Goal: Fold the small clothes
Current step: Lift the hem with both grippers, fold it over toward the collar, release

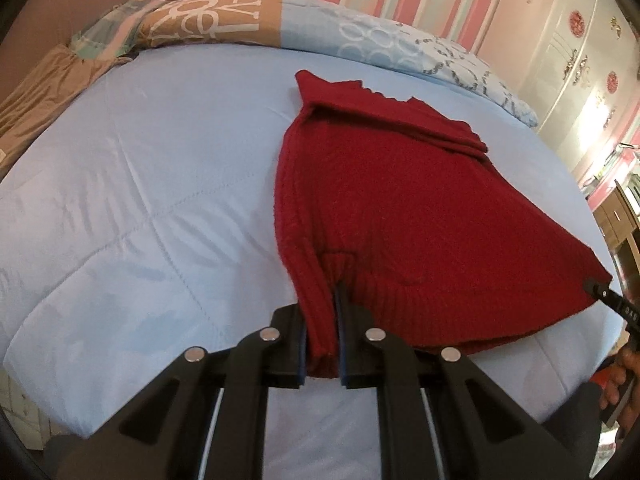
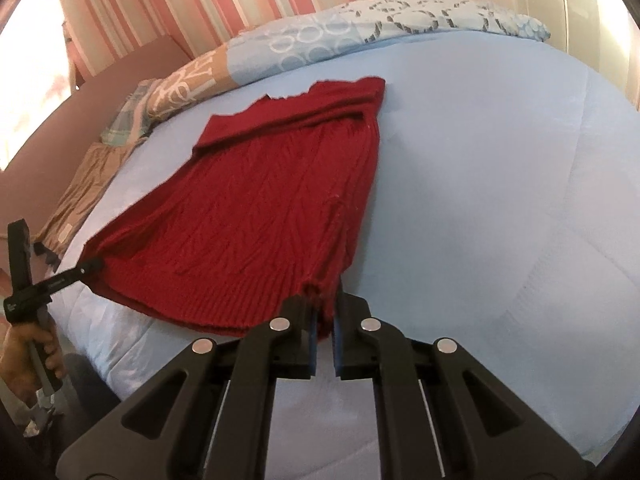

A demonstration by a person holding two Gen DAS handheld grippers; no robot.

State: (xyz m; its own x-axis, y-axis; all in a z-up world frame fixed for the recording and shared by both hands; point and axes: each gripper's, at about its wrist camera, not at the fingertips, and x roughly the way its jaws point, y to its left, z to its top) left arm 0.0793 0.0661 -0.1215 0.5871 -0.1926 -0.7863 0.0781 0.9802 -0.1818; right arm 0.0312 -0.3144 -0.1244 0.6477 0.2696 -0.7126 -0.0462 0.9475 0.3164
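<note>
A red knitted sweater (image 1: pixel 384 200) lies on a light blue bedspread (image 1: pixel 140 184), its far end folded over. My left gripper (image 1: pixel 323 332) is shut on the sweater's near left corner, on the ribbed hem. My right gripper (image 2: pixel 325 320) is shut on the near right corner of the same sweater (image 2: pixel 260 216). The near edge is lifted slightly between the two grippers. The right gripper also shows at the right edge of the left wrist view (image 1: pixel 600 292). The left gripper shows at the left edge of the right wrist view (image 2: pixel 90 268).
Patterned pillows (image 1: pixel 224 20) lie along the head of the bed by a pink striped wall. A tan garment (image 1: pixel 40 100) lies at the bed's left side by a cardboard box (image 1: pixel 60 8). A white wardrobe (image 1: pixel 580 60) stands on the right.
</note>
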